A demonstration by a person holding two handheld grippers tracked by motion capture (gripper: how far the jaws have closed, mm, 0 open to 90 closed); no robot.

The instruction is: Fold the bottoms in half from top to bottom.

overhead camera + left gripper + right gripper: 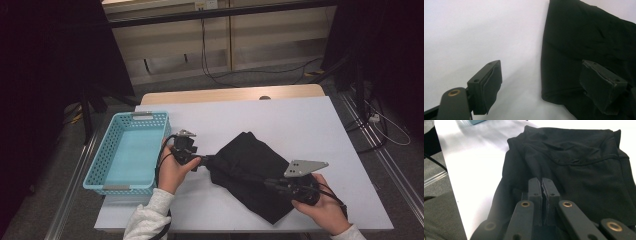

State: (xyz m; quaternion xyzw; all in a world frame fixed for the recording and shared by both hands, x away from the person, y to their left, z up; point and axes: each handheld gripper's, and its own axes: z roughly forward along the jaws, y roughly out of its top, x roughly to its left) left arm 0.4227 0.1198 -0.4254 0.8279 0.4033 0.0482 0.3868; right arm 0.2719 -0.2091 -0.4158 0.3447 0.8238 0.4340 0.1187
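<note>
A black garment (250, 160) lies folded on the white table (300, 120). My left gripper (209, 161) comes in from the left at the garment's left edge. In the left gripper view its jaws (544, 82) stand wide open, with one pad (486, 86) over bare table and the other pad (601, 86) over the black garment (586, 37), whose edge lies between them. My right gripper (267, 182) reaches over the garment's near right part. Its jaws (541, 182) are shut together low over the garment (574, 157). Whether cloth is pinched I cannot tell.
A light blue plastic basket (142, 115) with nothing in it stands at the table's left side, close to the left hand. Bare white tabletop stretches behind and to the right of the garment. Cables and dark stands sit on the floor beyond the table.
</note>
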